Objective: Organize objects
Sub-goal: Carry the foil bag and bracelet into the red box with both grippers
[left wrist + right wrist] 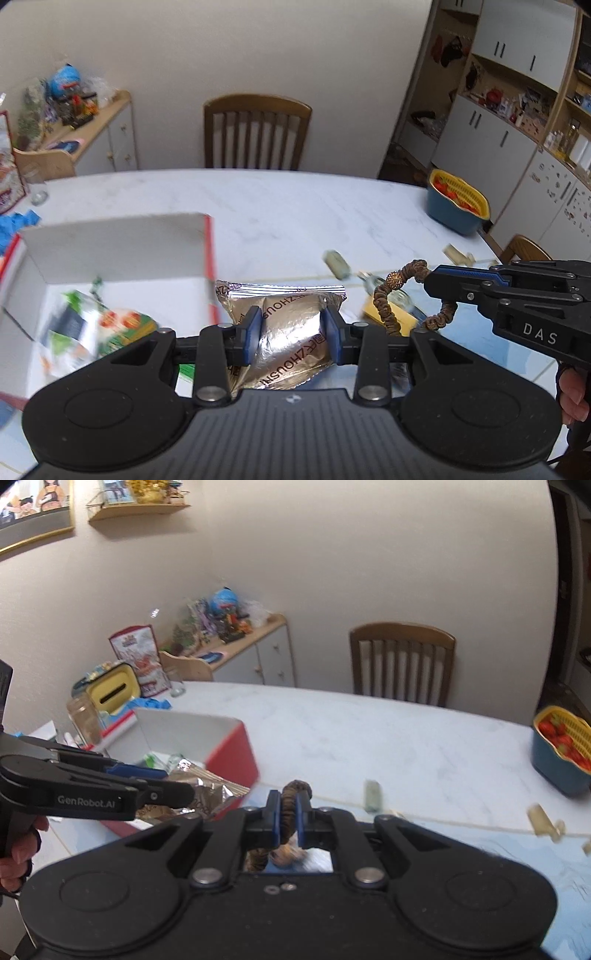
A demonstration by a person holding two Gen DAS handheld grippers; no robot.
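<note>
My left gripper (291,328) is clamped on a crinkled silver foil snack packet with brown lettering (288,332); both blue pads press into its sides and the packet hangs clear of the white marble-patterned table (295,206). The packet sits just right of the open red-sided cardboard box with white interior (118,243), at the height of the box's near corner. Inside that box lies a green, white and orange printed food pouch (92,328), blurred.

My right gripper (289,814) is fully narrowed on a brown fabric-wrapped loop band with a gold bead collar (290,805). From the left wrist view the band (391,299) curls down from the right gripper's fingertips (430,282), off the table surface and just right of the foil packet.

On the table beyond the band lie a small pale green cylindrical container (336,263) and beige clip-like pieces (460,254), both blurred. A blue basin with a yellow slotted strainer holding red fruit (458,206) stands at the far right edge. A brown wooden slat-back chair (257,133) stands behind the table.
</note>
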